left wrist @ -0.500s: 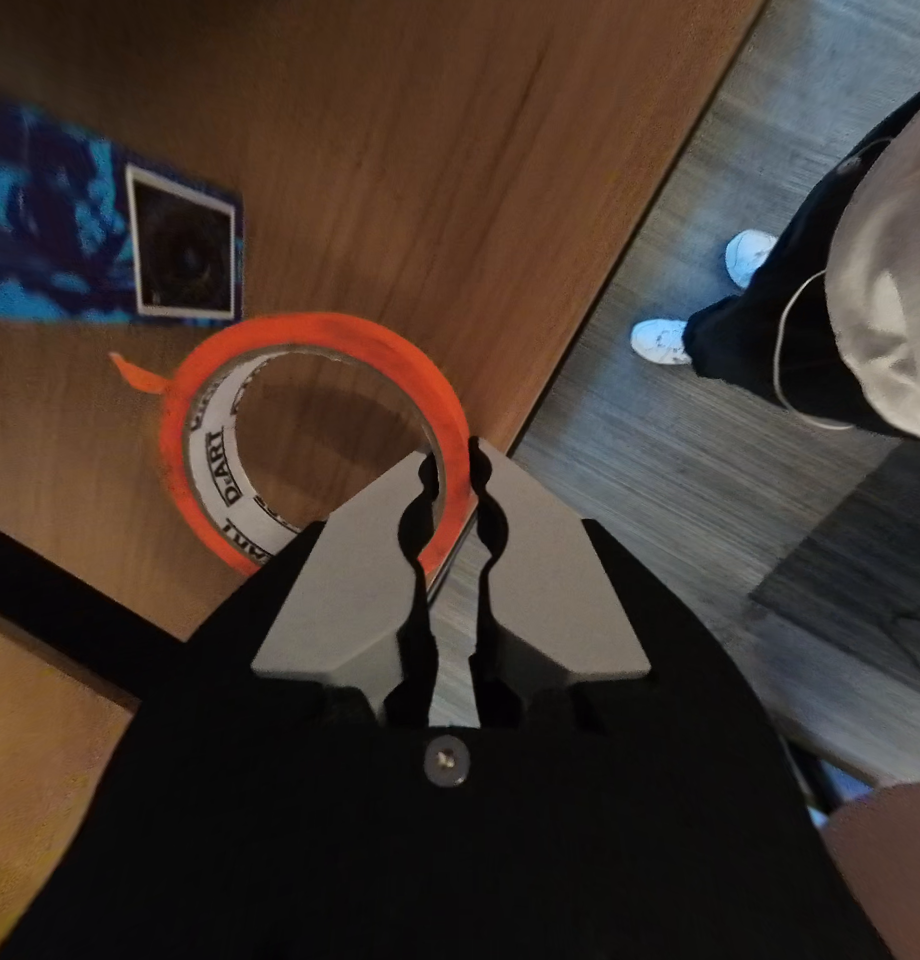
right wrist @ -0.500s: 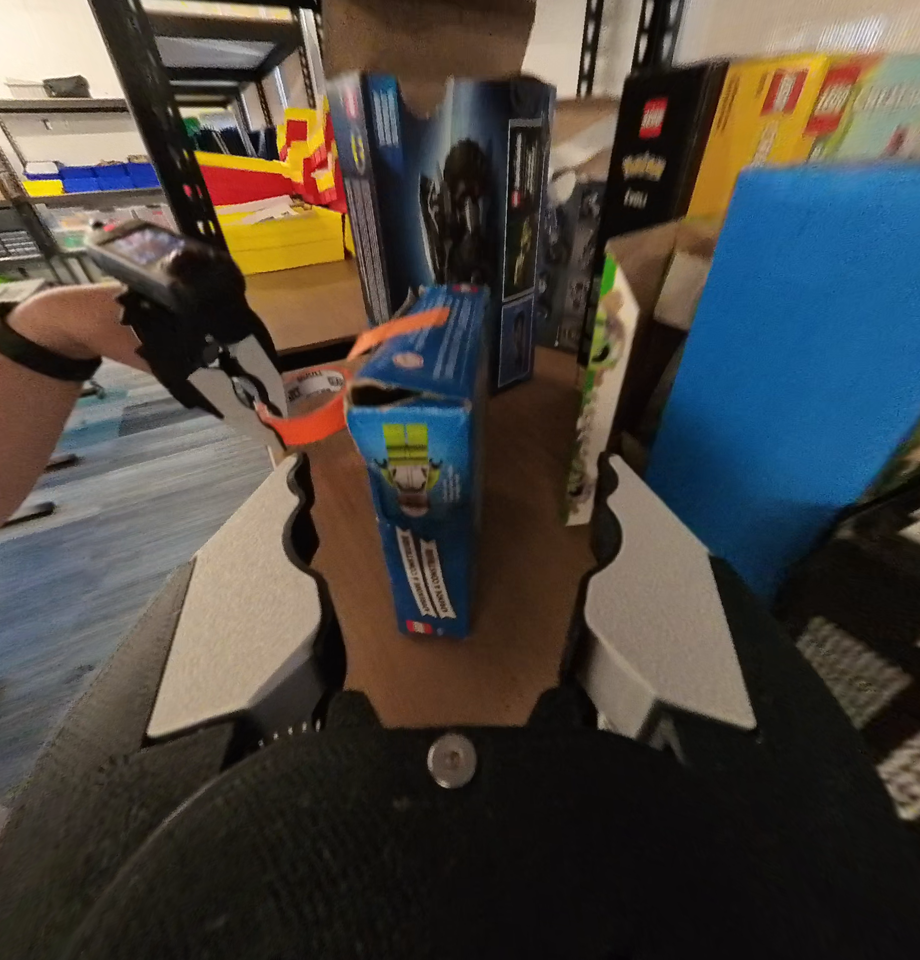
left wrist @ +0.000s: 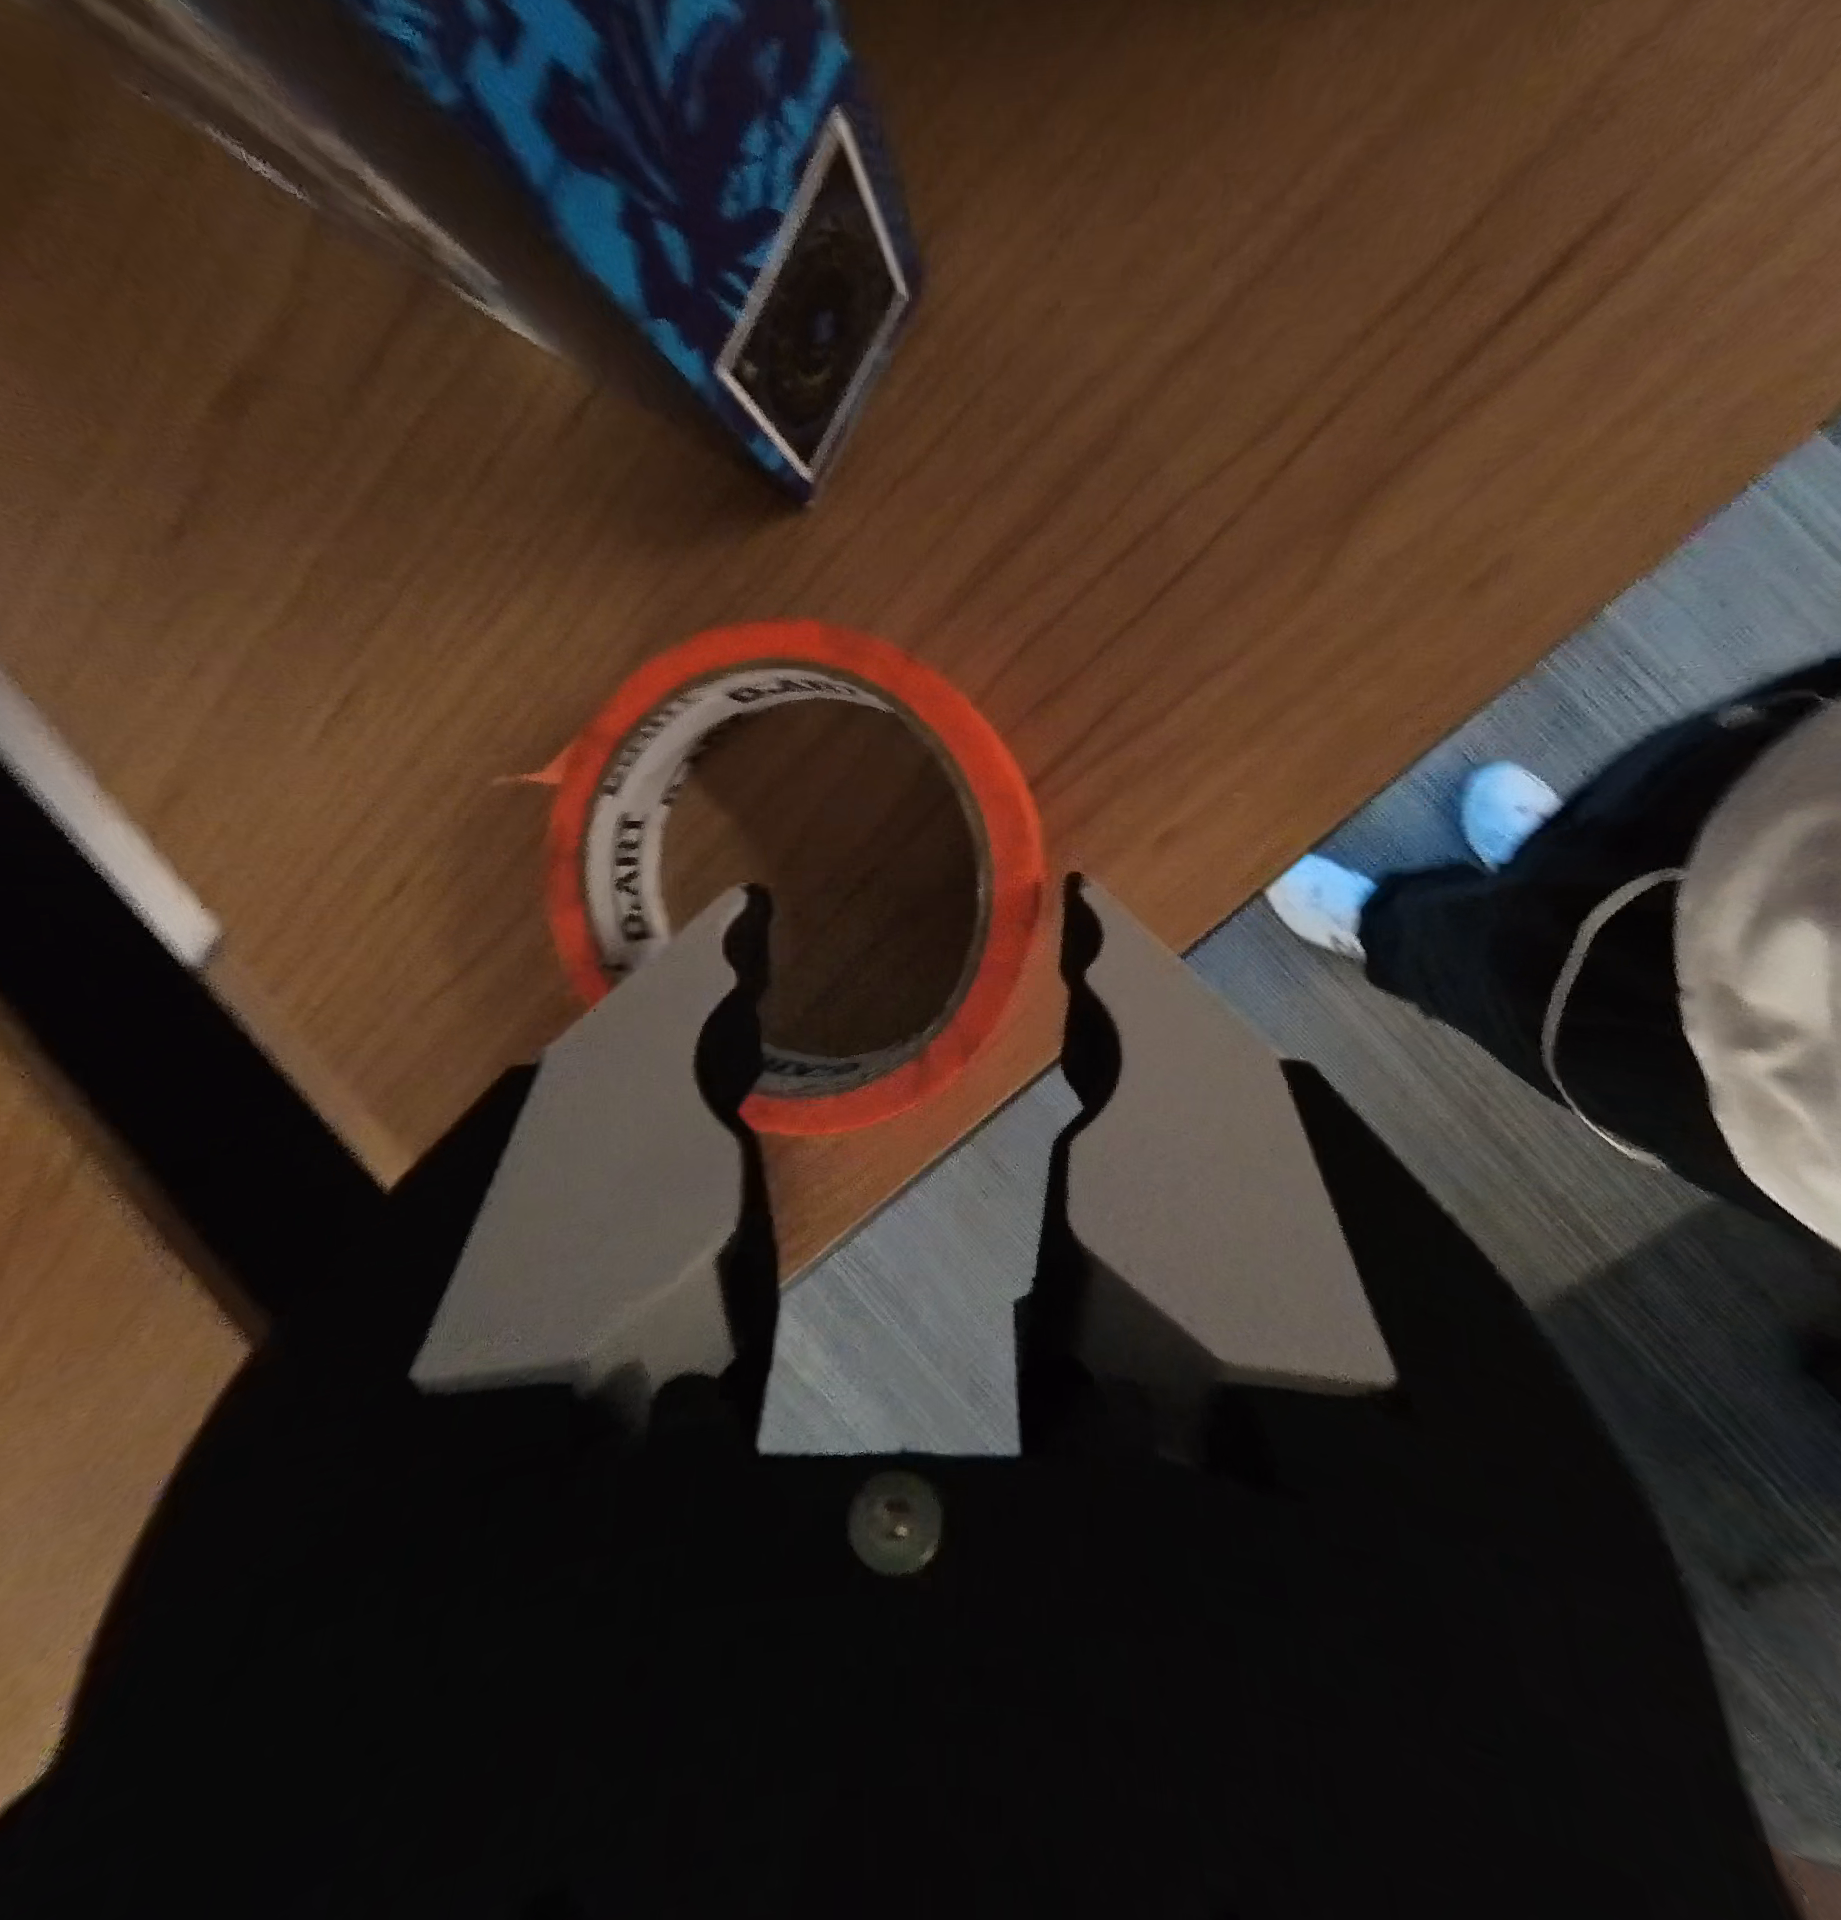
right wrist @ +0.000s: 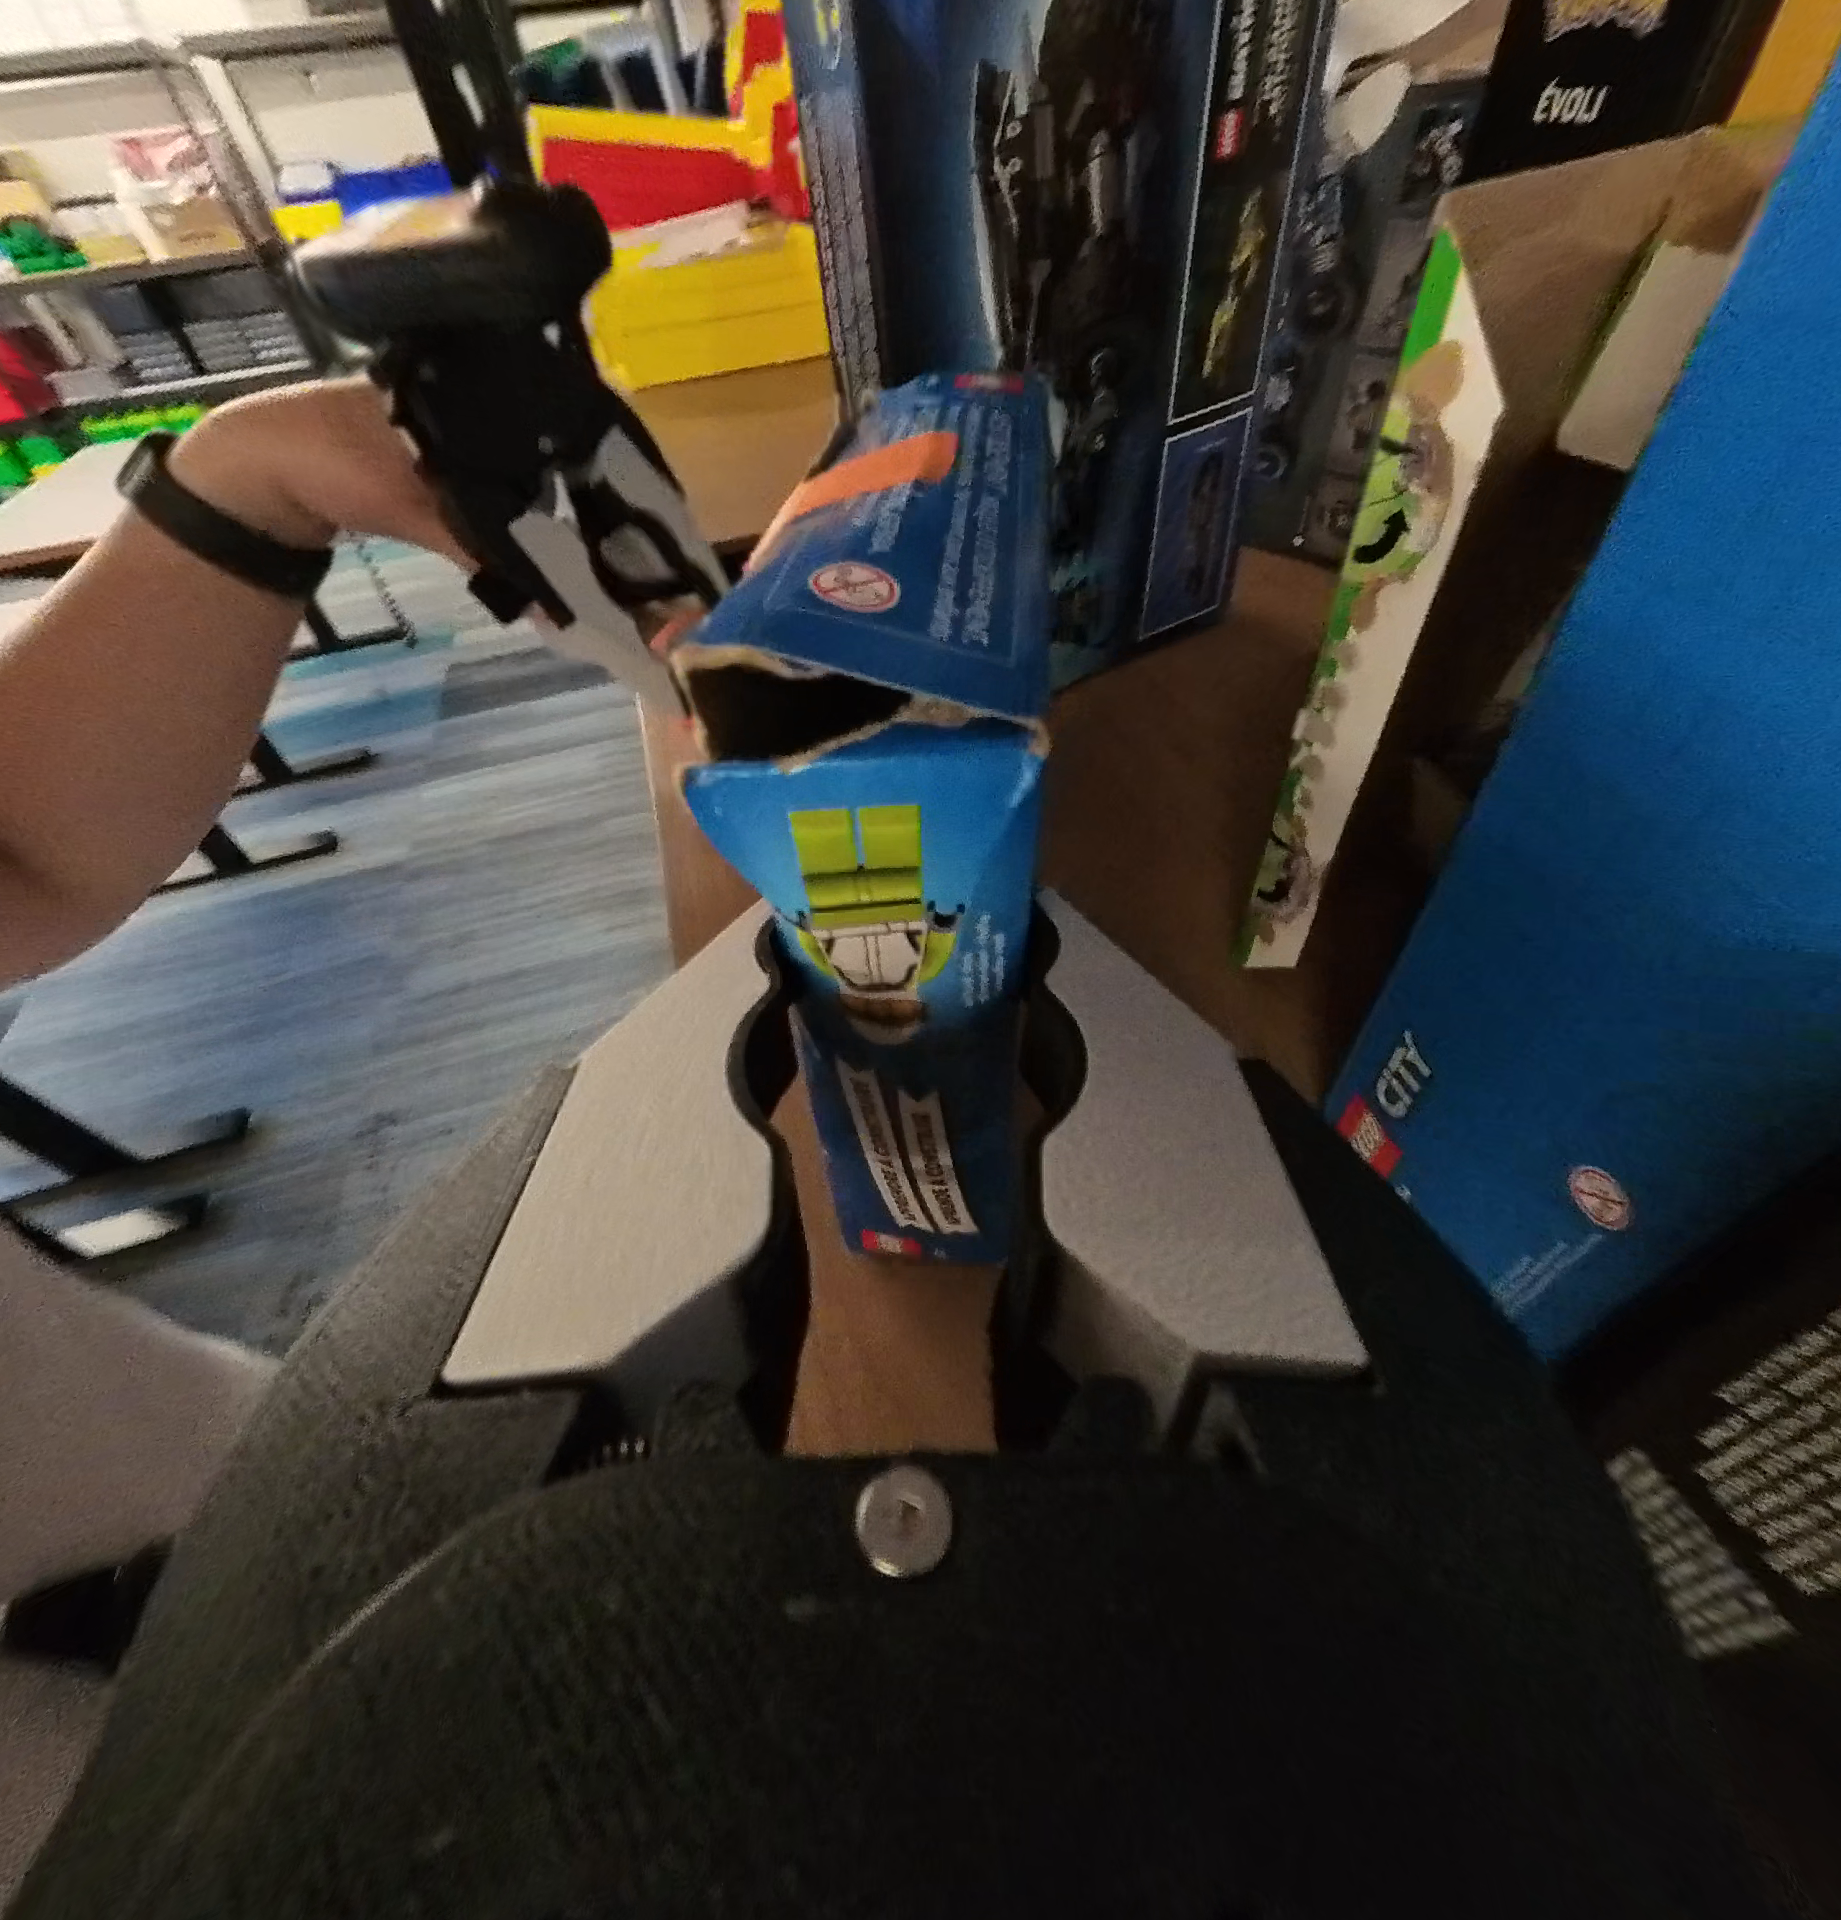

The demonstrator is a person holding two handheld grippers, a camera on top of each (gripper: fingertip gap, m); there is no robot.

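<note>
In the left wrist view an orange tape roll lies flat on the wooden shelf near its front edge. My left gripper is open just above it. One fingertip is over the roll's hole and the other is outside its rim. In the right wrist view my right gripper is shut on the lower part of a small upright blue box. The box's top flap is torn open and has an orange tape strip on it. The left gripper, held by a hand, points down beside the box's top left corner.
The blue box also stands on the shelf in the left wrist view. A person's legs and white shoes are on the grey floor past the shelf edge. A large blue box, a green-and-white box and dark boxes crowd the shelf right and behind.
The left gripper has opened and let go of the tape roll's rim, and the roll now lies on the shelf. The right gripper has moved forward and closed around the blue box.
</note>
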